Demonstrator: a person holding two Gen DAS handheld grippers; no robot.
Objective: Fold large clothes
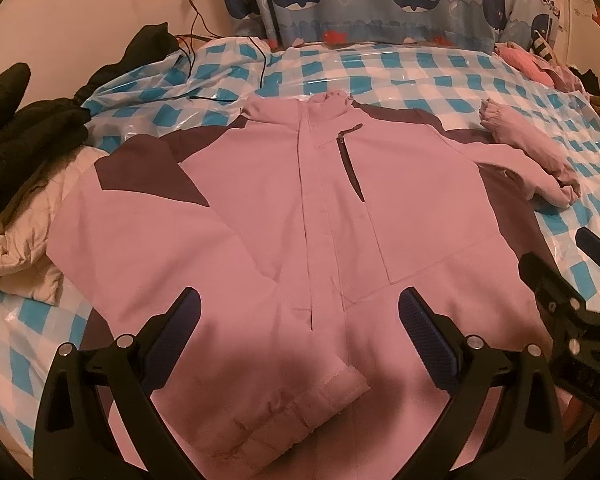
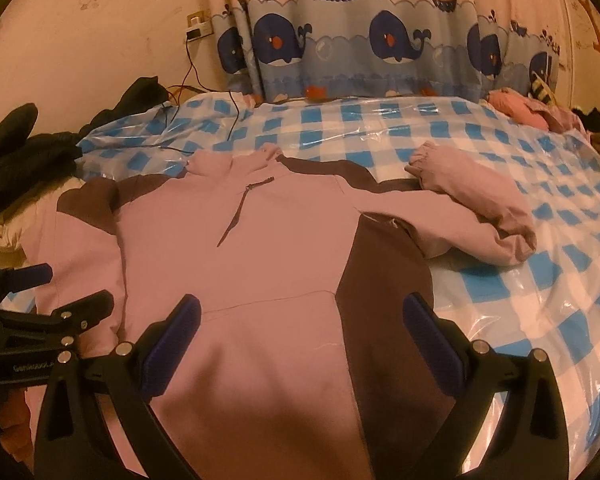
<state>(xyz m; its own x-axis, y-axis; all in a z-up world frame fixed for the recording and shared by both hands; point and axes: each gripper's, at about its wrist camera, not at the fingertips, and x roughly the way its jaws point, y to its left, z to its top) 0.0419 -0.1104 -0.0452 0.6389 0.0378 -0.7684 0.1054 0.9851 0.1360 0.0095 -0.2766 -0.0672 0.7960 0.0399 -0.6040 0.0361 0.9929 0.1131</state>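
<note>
A large pink jacket with dark brown panels (image 1: 268, 200) lies front up on the bed, collar toward the far wall; it also shows in the right wrist view (image 2: 260, 240). Its left sleeve is folded across the front, cuff (image 1: 331, 392) near the hem. Its right sleeve (image 1: 527, 152) lies bunched on the bed, seen too in the right wrist view (image 2: 475, 208). My left gripper (image 1: 300, 320) is open above the hem, empty. My right gripper (image 2: 300, 324) is open above the jacket's right side, empty; it shows at the right in the left wrist view (image 1: 571, 272).
The bed has a blue-and-white checked plastic cover (image 2: 499, 280). Black and cream padded clothes (image 1: 20, 152) are piled at the left. More clothes (image 1: 531, 64) lie at the far right. Black cables (image 1: 196, 48) hang from a wall socket. A whale curtain (image 2: 379, 48) hangs behind.
</note>
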